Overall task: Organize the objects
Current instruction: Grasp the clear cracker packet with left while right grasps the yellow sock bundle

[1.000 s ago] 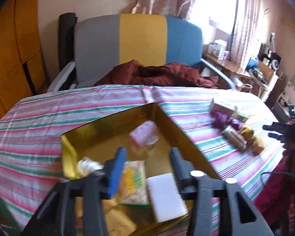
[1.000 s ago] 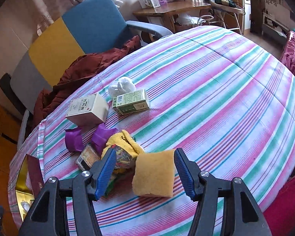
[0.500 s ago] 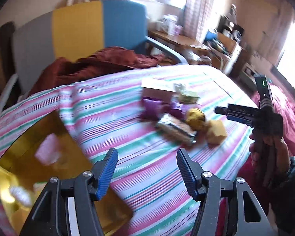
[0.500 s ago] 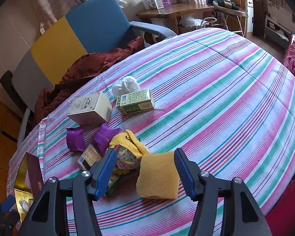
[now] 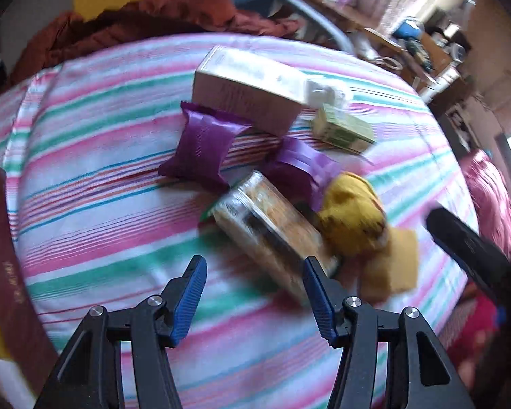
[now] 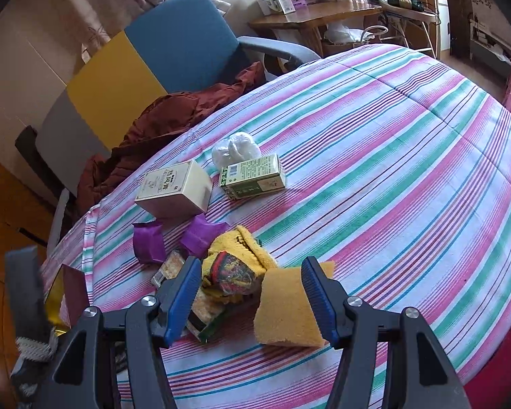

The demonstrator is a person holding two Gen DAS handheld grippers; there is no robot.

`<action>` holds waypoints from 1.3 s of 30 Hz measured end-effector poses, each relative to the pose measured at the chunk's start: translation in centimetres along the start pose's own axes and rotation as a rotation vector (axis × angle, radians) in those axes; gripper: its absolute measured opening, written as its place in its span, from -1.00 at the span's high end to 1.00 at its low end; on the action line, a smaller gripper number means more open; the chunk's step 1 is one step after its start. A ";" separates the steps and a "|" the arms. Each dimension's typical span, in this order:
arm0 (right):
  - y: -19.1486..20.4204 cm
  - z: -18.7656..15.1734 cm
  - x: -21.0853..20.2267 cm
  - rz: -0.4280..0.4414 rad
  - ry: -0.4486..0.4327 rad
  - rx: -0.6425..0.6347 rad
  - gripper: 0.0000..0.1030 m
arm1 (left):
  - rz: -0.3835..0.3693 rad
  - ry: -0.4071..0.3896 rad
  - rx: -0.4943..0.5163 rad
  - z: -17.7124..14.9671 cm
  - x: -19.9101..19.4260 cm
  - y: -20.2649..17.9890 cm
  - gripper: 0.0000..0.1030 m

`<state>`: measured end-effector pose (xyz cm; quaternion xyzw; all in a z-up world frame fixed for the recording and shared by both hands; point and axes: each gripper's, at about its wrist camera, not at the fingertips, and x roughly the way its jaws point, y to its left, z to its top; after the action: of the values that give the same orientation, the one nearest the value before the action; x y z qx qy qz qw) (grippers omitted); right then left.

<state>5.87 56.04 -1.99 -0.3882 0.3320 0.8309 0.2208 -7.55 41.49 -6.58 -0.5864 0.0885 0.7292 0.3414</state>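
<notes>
My left gripper point(image 5: 255, 293) hovers low over the striped tablecloth point(image 5: 95, 231); its jaws are closing with nothing between them. Just ahead lies a clear biscuit packet point(image 5: 269, 228), with two purple packets point(image 5: 201, 146) behind it. A yellow cloth point(image 5: 351, 214) and a tan sponge point(image 5: 391, 262) lie to the right. My right gripper point(image 6: 252, 293) stands open above the yellow cloth point(image 6: 245, 248) and the sponge point(image 6: 286, 310), gripping neither. It also shows as a dark shape, the right gripper point(image 5: 460, 245), at that view's edge.
A cream box point(image 6: 173, 187), a green box point(image 6: 252, 177) and a white plastic bundle point(image 6: 236, 148) sit farther back. The maroon and gold storage box point(image 5: 3, 255) stands at the left. A chair point(image 6: 173, 44) with a rust-coloured cloth is behind the table.
My left gripper swung from over the gold box to the right and lower, and now faces the pile of packets. My right gripper stayed over the sponge.
</notes>
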 end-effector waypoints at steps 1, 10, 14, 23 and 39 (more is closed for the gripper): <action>0.0 0.0 0.1 0.007 0.005 -0.001 -0.20 | -0.009 0.011 -0.024 0.3 0.5 0.2 -0.15; 0.0 0.0 0.5 0.033 0.029 0.003 -0.20 | 0.075 -0.039 -0.003 2.3 3.0 -1.8 -0.52; 0.1 -0.1 0.6 0.026 0.038 -0.002 -0.21 | 0.106 -0.101 0.147 0.5 2.7 -2.2 -0.35; 1.2 -0.6 1.2 -0.018 0.062 -0.066 -0.20 | 0.080 -0.146 0.269 -4.7 0.4 0.8 -0.21; 5.8 -0.5 8.6 -0.223 0.217 -0.424 -0.05 | 0.066 -0.157 0.301 -6.7 -0.3 1.7 -0.20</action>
<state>-2.64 52.67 -6.81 -0.5470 0.1272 0.8058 0.1878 -3.21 36.49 -8.76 -0.4665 0.1890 0.7622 0.4072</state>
